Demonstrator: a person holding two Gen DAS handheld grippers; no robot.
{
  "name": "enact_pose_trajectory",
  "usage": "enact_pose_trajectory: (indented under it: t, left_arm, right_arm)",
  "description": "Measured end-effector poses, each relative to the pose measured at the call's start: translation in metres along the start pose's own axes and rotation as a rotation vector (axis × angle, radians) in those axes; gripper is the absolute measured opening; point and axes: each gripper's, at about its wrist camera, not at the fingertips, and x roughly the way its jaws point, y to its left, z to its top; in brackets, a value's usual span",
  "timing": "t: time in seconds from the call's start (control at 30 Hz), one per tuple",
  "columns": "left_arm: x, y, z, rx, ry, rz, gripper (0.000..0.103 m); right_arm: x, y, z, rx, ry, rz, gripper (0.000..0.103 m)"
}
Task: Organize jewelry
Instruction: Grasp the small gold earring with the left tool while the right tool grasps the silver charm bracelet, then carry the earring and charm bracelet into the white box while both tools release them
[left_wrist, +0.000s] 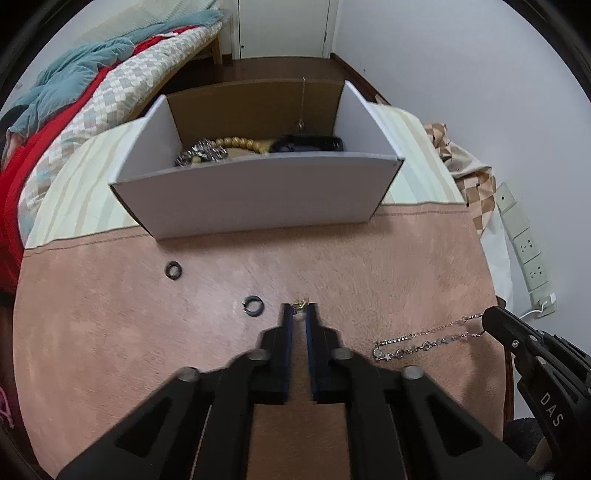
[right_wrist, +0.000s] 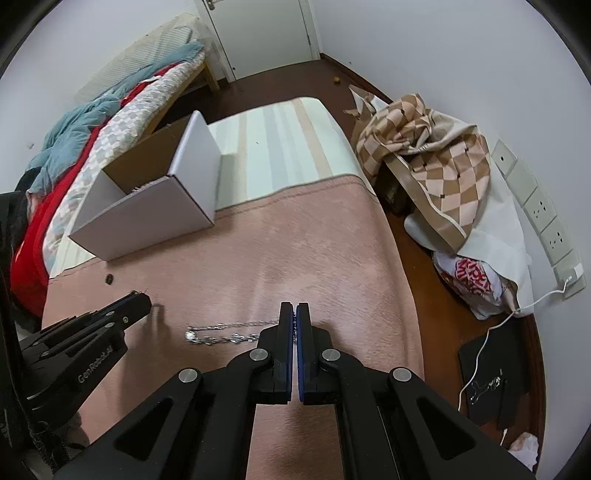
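My left gripper (left_wrist: 299, 305) is shut on a small gold piece of jewelry (left_wrist: 299, 304), held just above the pink cloth (left_wrist: 332, 266). My right gripper (right_wrist: 295, 305) is shut on one end of a silver chain bracelet (right_wrist: 221, 331) that trails left across the cloth; it also shows in the left wrist view (left_wrist: 421, 341). Two black rings (left_wrist: 173, 269) (left_wrist: 252, 305) lie on the cloth. A white cardboard box (left_wrist: 258, 195) stands behind, holding wooden beads (left_wrist: 236, 142), a silver chain piece (left_wrist: 201, 151) and a black item (left_wrist: 306, 142).
A bed with a checked quilt and teal blanket (left_wrist: 92, 74) lies at the left. A checked cloth pile (right_wrist: 424, 155) and a bag (right_wrist: 476, 280) sit on the floor at the right. A wall socket strip (right_wrist: 543, 221) with a white cable is on the right.
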Motion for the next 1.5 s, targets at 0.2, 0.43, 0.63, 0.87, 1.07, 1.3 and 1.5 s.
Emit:
enact_pose_trajectory:
  t: [0.2,0.43,0.63,0.87,1.07,1.3,1.5]
  left_arm:
    - [-0.025,0.016,0.002,-0.039,-0.040,-0.021,0.000]
    - [-0.049,0.046,0.004,-0.109,-0.057,-0.072,0.002]
    - [-0.017,0.040,0.006,-0.175,0.035,-0.143,0.047]
    - [0.020,0.000,0.004,-0.049,0.069,-0.067,0.048]
    - [0.022,-0.019,-0.001,0.058,0.012,0.038,0.010]
    - [0.005,0.008,-0.001,-0.040,-0.002,-0.027,0.010]
    - [-0.036,0.050,0.001,-0.136,-0.036,-0.068,0.010]
  right_arm:
    - [-0.018,0.010,0.006,-0.011,-0.031,0.030,0.002]
    - [-0.037,0.015,0.015,-0.012,-0.067,0.057,0.001]
    - [-0.024,0.013,0.013,0.001,-0.049,0.045,0.001]
    - [-0.008,-0.004,0.007,0.035,-0.019,0.017,0.001]
    - [-0.004,-0.013,0.007,0.046,-0.015,0.001,0.001]
    - [-0.012,-0.009,0.014,0.053,-0.042,0.022,0.001]
    - [-0.030,0.003,0.023,0.049,-0.067,0.074,0.001]
